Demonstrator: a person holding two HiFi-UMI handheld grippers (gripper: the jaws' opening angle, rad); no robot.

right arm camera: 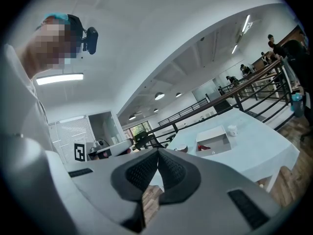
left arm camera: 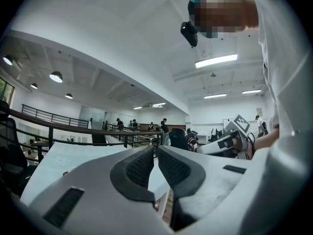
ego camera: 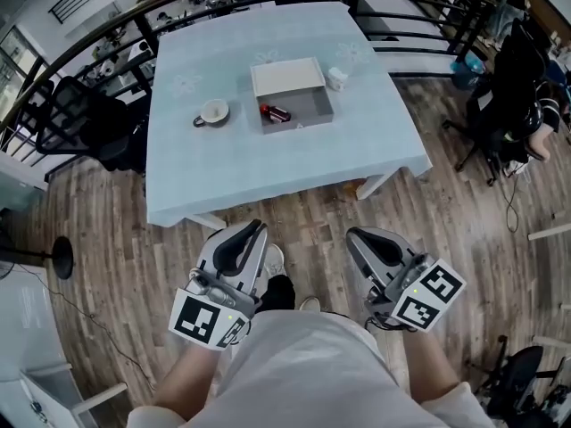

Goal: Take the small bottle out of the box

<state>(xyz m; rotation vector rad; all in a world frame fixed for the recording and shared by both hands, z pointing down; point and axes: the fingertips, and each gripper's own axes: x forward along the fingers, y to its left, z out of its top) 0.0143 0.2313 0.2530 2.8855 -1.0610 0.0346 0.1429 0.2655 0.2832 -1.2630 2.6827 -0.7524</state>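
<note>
Head view: box holds small bottle (reddish).

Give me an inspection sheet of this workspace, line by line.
Surface: table under pale blue cloth.
Job's things: open box on the table; red small bottle lying inside.
Clutter: cup left of the box, white jar at its right.
Grippers: left tongs and right tongs shut, empty, short of the table.
Cables: thin cable on the wood floor, right.
Surroundings: railing, office chair.
</note>
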